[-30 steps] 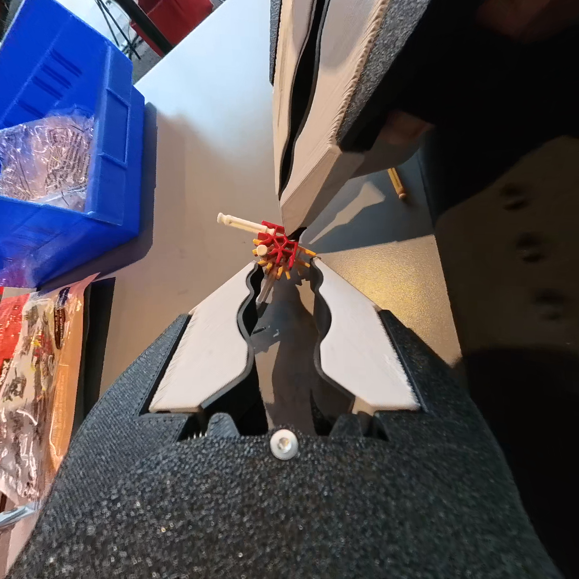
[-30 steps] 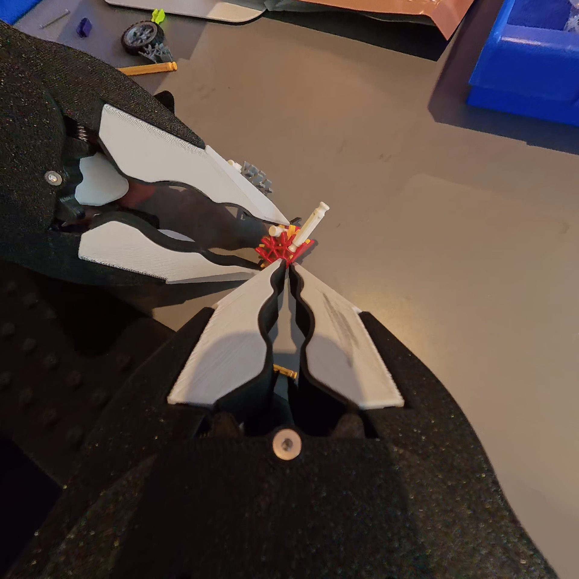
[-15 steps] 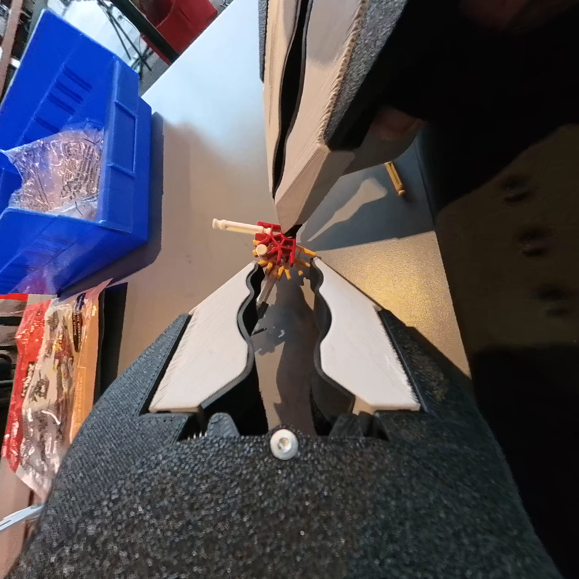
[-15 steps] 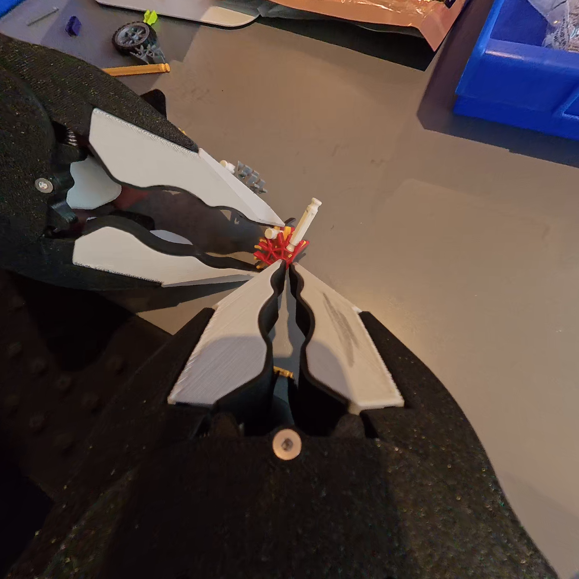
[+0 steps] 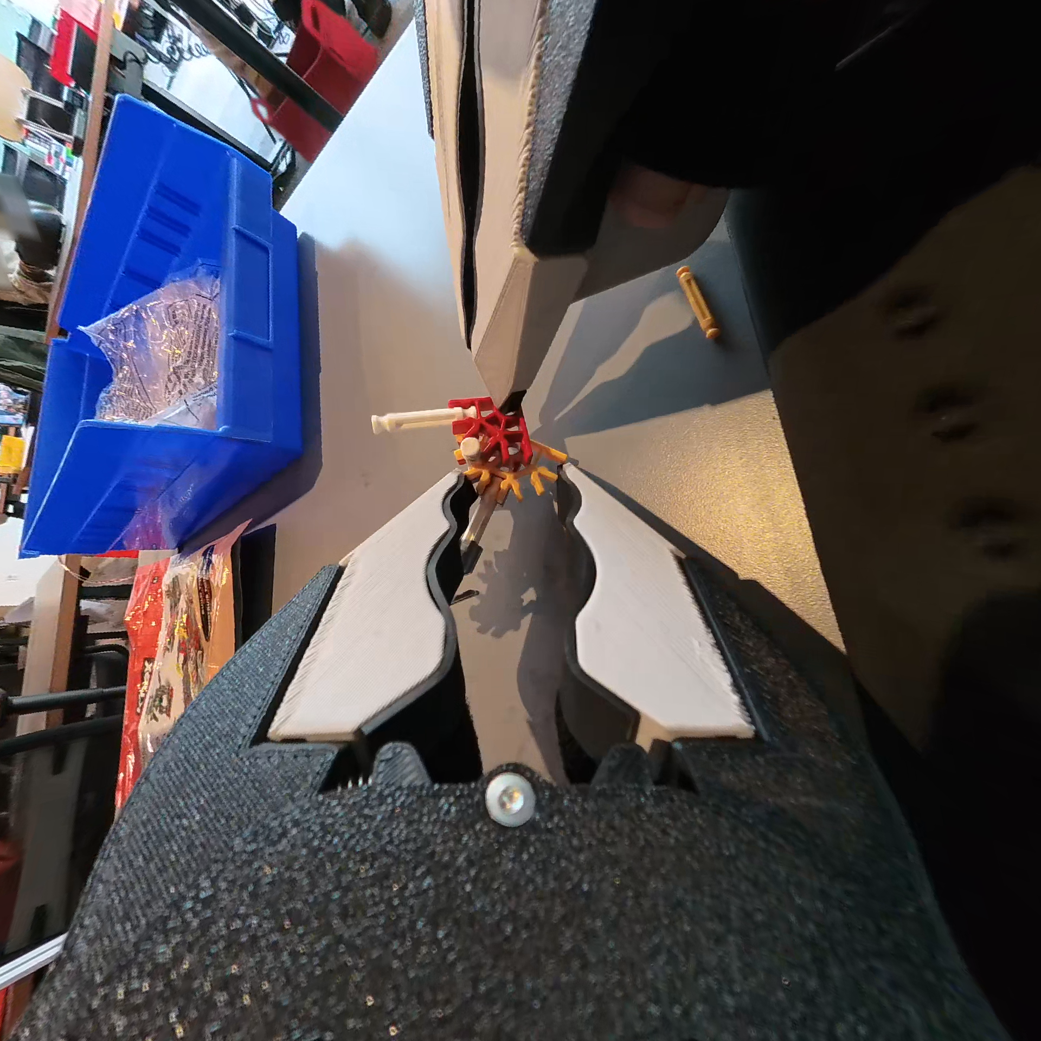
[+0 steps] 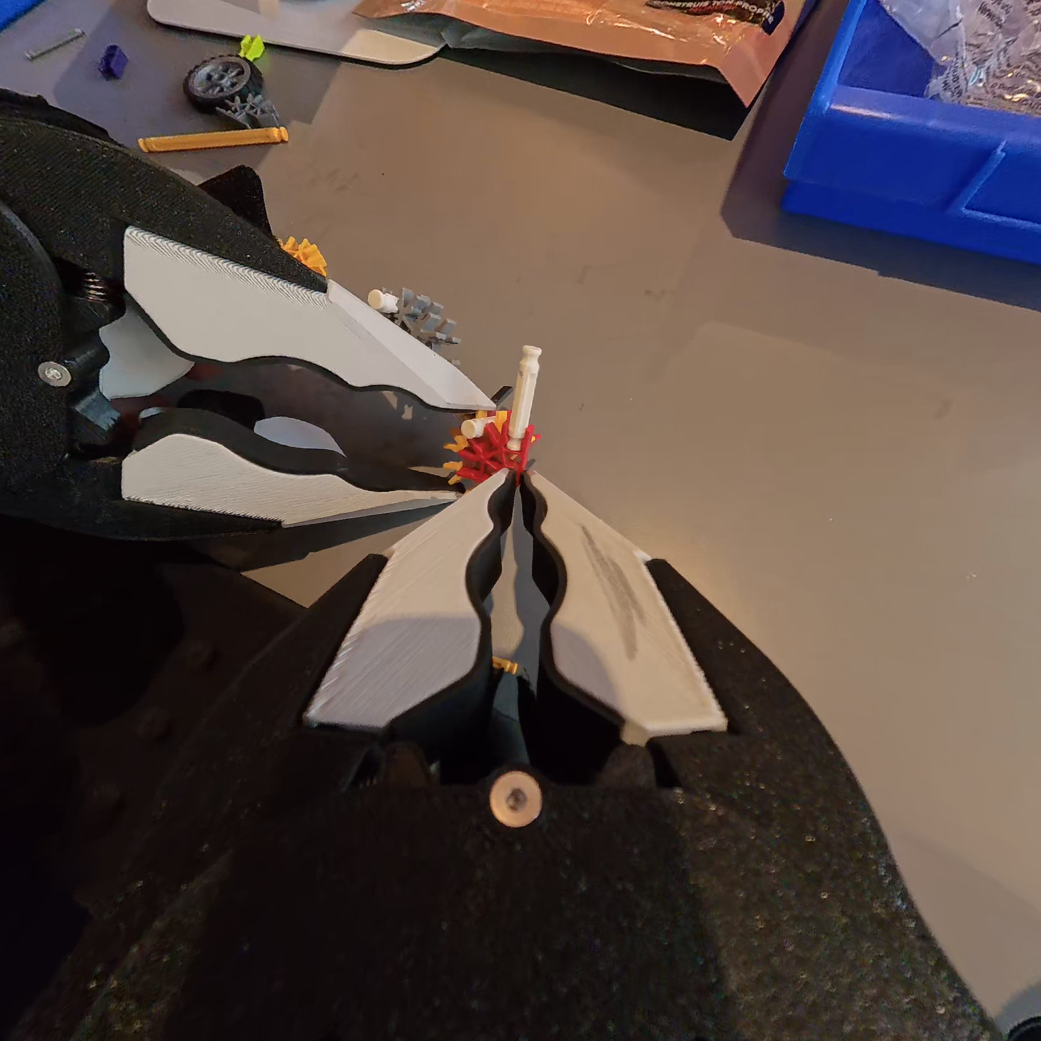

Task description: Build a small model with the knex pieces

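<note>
A small toy assembly hangs between both grippers above the grey table (image 6: 732, 450). It has a red connector (image 5: 495, 431), a yellow connector (image 5: 515, 479) behind it, and white rods (image 5: 417, 419). My left gripper (image 5: 510, 476) is shut on the yellow connector, one fingertip on each side. My right gripper (image 6: 517, 476) is shut on the edge of the red connector (image 6: 490, 453), and a white rod (image 6: 524, 394) stands up from it. In the left wrist view the right gripper (image 5: 507, 388) comes in from above. In the right wrist view the left gripper (image 6: 476, 450) comes in from the left.
A blue bin (image 6: 929, 141) holding a clear plastic bag stands at the far right and also shows in the left wrist view (image 5: 169, 338). A printed bag (image 6: 591, 34) lies at the back. A yellow rod (image 6: 214, 141), a wheel (image 6: 222, 81) and a grey connector (image 6: 422, 321) lie loose on the table. The grippers are tip to tip, or close to it.
Both grippers keep their hold. The assembly has turned a little: the white rod now stands more upright in the right wrist view. The blue bin shows larger in both views.
</note>
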The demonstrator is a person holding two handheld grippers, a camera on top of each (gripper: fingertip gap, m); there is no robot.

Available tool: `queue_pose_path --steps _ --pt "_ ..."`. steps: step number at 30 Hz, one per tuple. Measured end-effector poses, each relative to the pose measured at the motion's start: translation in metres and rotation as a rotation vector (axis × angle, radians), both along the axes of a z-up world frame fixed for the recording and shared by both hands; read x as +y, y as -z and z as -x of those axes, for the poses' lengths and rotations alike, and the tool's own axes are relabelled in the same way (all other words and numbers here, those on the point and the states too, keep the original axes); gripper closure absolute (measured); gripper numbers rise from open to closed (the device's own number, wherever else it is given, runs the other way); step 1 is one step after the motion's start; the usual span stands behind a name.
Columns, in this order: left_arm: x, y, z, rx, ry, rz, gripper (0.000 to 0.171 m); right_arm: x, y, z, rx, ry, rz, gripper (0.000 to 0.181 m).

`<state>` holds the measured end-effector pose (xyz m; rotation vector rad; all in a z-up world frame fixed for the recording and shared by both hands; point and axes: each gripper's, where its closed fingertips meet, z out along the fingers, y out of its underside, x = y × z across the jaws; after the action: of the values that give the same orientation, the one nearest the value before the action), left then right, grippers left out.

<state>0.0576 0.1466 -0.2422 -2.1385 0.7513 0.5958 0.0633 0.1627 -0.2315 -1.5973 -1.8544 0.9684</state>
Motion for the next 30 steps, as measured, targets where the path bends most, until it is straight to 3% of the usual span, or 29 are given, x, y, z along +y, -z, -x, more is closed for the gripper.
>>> queue_pose_path --steps 18,30 --pt "0.0010 0.0016 0.0007 -0.140 0.011 0.020 0.141 0.0006 -0.0008 0.0013 0.007 0.000 0.004 0.181" --pt "0.0000 0.0047 0.0020 -0.372 0.025 0.055 0.142 -0.0020 0.0033 0.0024 -0.019 -0.015 -0.003 0.181"
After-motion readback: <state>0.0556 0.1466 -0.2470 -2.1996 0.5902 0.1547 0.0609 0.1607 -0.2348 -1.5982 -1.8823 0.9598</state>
